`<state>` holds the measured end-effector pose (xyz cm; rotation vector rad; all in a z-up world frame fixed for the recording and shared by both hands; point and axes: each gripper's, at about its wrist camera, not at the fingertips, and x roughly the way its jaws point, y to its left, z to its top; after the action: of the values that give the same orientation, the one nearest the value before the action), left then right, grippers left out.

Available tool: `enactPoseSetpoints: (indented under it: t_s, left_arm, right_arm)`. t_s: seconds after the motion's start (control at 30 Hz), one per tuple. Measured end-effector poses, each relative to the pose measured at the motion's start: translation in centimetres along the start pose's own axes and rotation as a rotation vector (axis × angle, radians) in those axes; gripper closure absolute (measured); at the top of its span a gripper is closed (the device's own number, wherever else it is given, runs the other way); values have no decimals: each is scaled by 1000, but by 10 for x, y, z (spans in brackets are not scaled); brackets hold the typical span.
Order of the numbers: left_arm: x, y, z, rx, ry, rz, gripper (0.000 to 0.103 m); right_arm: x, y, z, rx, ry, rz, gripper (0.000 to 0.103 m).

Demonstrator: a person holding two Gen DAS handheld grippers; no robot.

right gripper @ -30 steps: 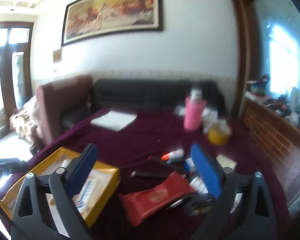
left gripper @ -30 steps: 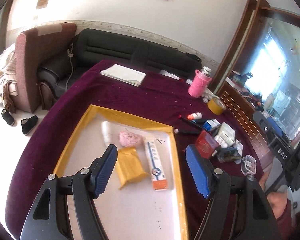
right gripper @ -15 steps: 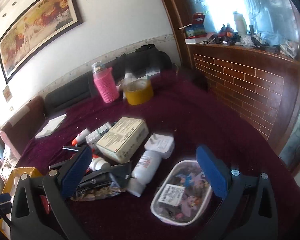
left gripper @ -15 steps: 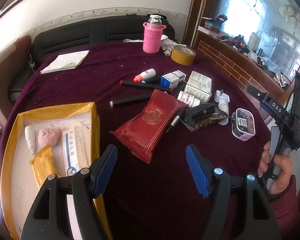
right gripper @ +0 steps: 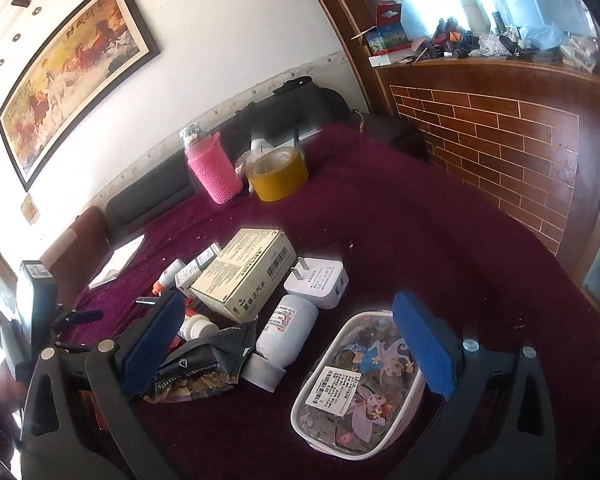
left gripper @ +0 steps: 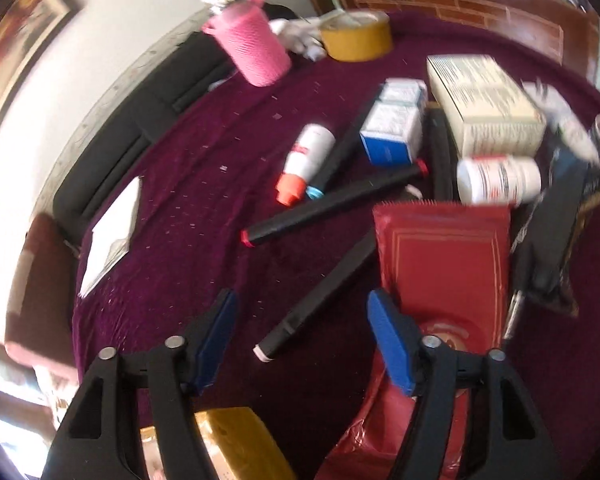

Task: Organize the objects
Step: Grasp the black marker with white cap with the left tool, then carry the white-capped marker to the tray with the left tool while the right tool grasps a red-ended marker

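Landmark = medicine box (right gripper: 244, 272), sitting mid-table. Charger plug (right gripper: 318, 282) lying just right of it, bottle (right gripper: 286, 330) lying in front, cartoon case (right gripper: 360, 384) lying front-right. Tape roll (right gripper: 278, 176) & knitted-sleeve flask (right gripper: 214, 172) standing well behind it.

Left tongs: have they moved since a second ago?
Yes. The left tongs swung off the yellow-edged tray, now at the bottom edge, to the black marker beside the red packet, jaws closing.

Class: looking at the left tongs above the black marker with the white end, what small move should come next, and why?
Probably lower the left tongs around the black marker. Their jaws are closing, but nothing is gripped yet, and the marker's white end lies just beyond the tips.
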<state>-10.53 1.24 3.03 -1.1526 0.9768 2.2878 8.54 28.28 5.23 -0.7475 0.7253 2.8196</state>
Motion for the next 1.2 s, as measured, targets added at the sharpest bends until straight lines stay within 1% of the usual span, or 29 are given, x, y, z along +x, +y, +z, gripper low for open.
enactPoseSetpoints:
  t_s: [0.03,0.1,0.17,0.23,0.3,0.33,0.37,0.43,0.47,0.53,0.6,0.77,0.87,0.9,0.97,1.03,1.13,1.2]
  left_arm:
    - [5,-3,0,28,15,-13,58]
    - [8,-6,4,45,15,-37,61]
    - [10,-7,8,57,10,-66,63]
    - [15,-8,15,48,5,-106,63]
    - [17,-7,19,8,0,-138,63]
    - [18,-5,20,-33,5,-152,66]
    - [18,-5,20,-65,15,-174,72]
    - [15,-7,17,-108,32,-228,89]
    - [12,-9,14,-112,37,-239,89]
    - [3,-17,6,-104,54,-291,91]
    - [-6,-24,-1,-86,62,-325,92]
    - [-11,-37,-2,-54,46,-238,92]
    - [-13,-55,-1,-8,-4,-150,92]
    - [-14,-56,0,-7,-12,-132,92]
    - [-16,-58,0,-55,-5,-117,93]
    - [-19,-54,-2,-107,-6,-120,92]
    - [-39,-43,-14,-218,-56,-151,92]
    - [-62,-34,-26,-283,-114,-175,92]
  right_arm:
    - [3,-2,0,8,11,2,0]
    - [8,-6,0,35,39,17,0]
    - [9,-10,0,51,47,20,0]
    - [7,-11,0,57,39,18,0]
    - [7,-9,-1,47,37,7,0]
    - [9,-8,-1,41,42,4,0]
    - [10,-8,-1,36,50,1,0]
    - [12,-7,-2,30,60,-5,0]
    - [12,-7,-2,32,64,-6,0]
    - [13,-9,-3,38,70,-9,0]
    - [13,-10,-3,49,74,-4,0]
    - [12,-7,-5,43,83,11,0]
    - [10,-2,-5,15,72,6,0]
    - [10,-1,-5,7,70,5,0]
    - [10,0,-5,-2,68,-3,0]
    - [10,0,-5,-7,68,-11,0]
    - [10,-1,-4,-8,64,-12,0]
    - [9,-1,-4,-12,55,-13,0]
